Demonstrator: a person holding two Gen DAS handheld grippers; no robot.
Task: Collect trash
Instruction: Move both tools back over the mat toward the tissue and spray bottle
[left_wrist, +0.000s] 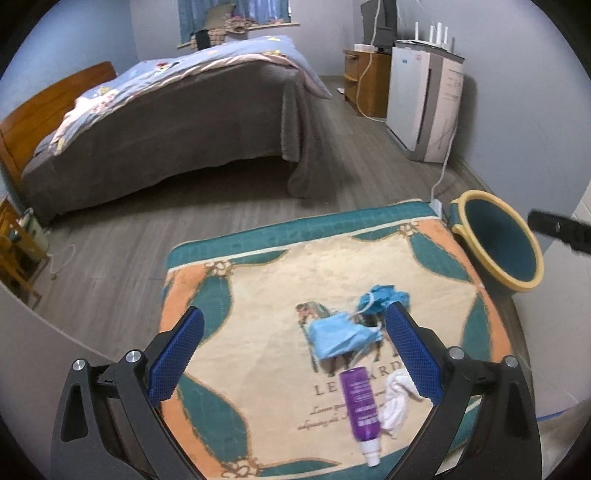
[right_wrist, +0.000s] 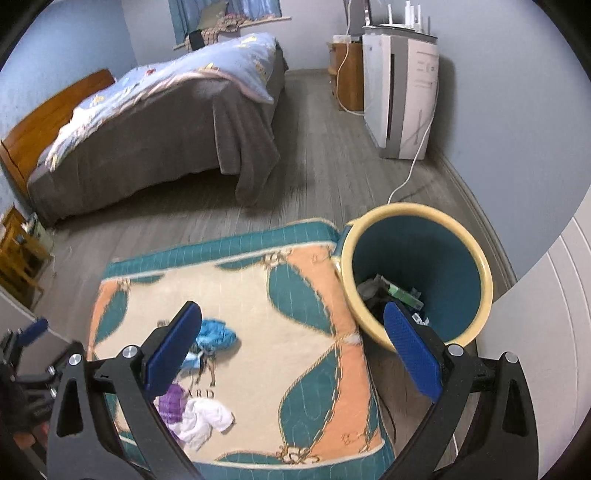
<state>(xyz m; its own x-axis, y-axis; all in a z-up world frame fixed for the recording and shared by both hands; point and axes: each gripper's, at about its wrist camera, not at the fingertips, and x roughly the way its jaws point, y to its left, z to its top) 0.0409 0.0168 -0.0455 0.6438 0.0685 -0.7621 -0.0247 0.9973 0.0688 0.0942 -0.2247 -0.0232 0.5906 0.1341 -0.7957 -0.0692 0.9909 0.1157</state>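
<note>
On the patterned mat (left_wrist: 258, 369) lie a flattened blue face mask (left_wrist: 341, 338), a crumpled blue mask (left_wrist: 384, 298) just beyond it, a purple bottle (left_wrist: 361, 400) on its side touching a white crumpled tissue (left_wrist: 397, 402), while the yellow-rimmed teal bin (right_wrist: 476, 266) beside the mat holds some rubbish.

My two wrist views look down and forward, close over the rug (left_wrist: 258, 369), sharing bin (right_wrist: 476, 266) and bed (left_wrist: 166, 140).

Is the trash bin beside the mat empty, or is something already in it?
Not empty. The right wrist view shows dark and green scraps at the bottom of the bin.
</note>
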